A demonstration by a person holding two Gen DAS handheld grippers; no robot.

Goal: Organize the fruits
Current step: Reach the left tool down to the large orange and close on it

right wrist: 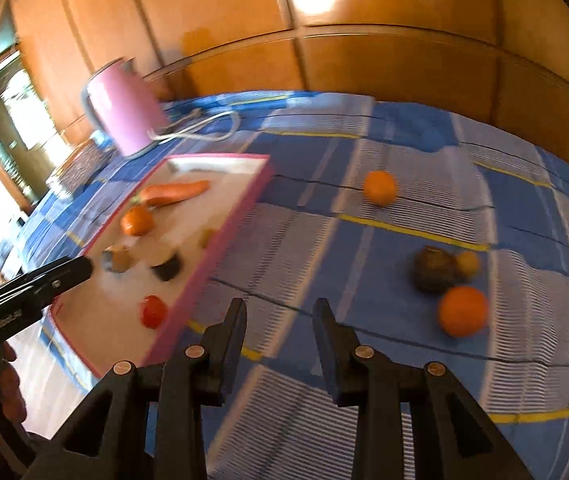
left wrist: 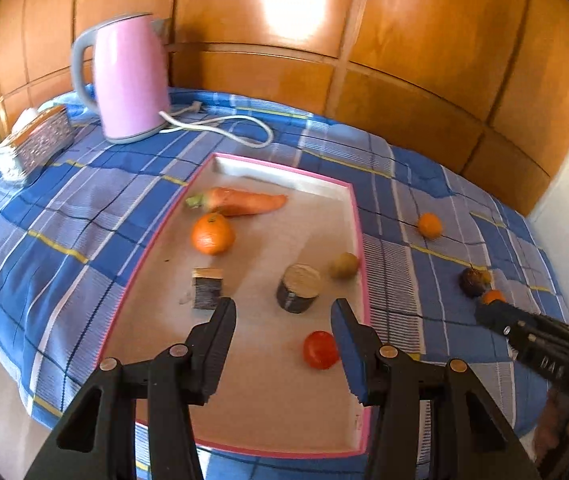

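Left gripper (left wrist: 284, 308): jaws partly apart, empty, above the near end of the tray (left wrist: 358, 216). Right gripper (right wrist: 278, 310): jaws narrowly apart, empty, over the cloth (right wrist: 324, 248) beside the tray; this view is blurred. In the tray, near to far: tomato (left wrist: 320, 350), two cut log pieces (left wrist: 298, 288), a small yellowish fruit (left wrist: 344, 265), orange (left wrist: 212, 234), carrot (left wrist: 240, 201) lying crosswise, tip pointing right. On the cloth: three oranges (right wrist: 463, 311), a dark fruit (right wrist: 433, 270). "GenRobot.AI" is printed on the left gripper's body. Far: pink kettle (left wrist: 128, 80).
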